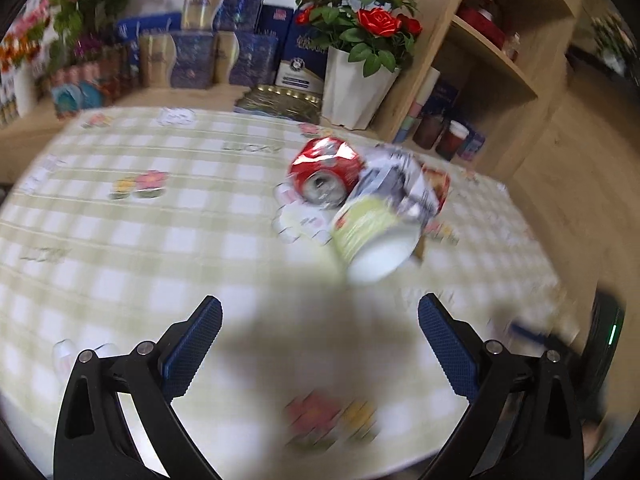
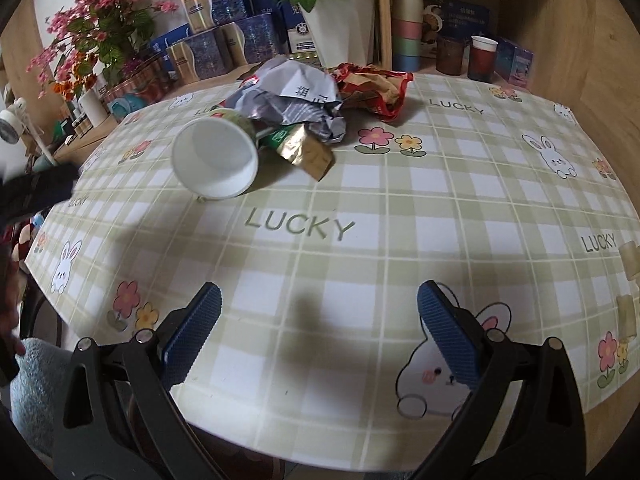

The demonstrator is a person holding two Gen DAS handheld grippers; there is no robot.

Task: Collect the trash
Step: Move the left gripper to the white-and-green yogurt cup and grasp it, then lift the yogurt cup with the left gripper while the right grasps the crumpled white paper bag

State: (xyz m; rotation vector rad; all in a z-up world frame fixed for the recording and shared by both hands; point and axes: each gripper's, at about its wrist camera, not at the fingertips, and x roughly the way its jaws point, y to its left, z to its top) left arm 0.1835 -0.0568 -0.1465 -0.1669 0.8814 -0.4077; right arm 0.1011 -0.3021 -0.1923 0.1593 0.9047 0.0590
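Trash lies in one heap toward the far side of the bench (image 2: pixel 360 240) with its green-checked cloth: a white paper cup (image 2: pixel 216 156) on its side, crumpled grey-white paper (image 2: pixel 296 100), a gold foil wrapper (image 2: pixel 308 152), a red snack bag (image 2: pixel 372 88) and a crushed red can (image 1: pixel 324 172). Nothing looks collected yet. The left gripper (image 1: pixel 320 344) and right gripper (image 2: pixel 320 332) both hover near the bench's front edge, jaws wide apart and empty. No bin shows, so the whole job seems ahead.
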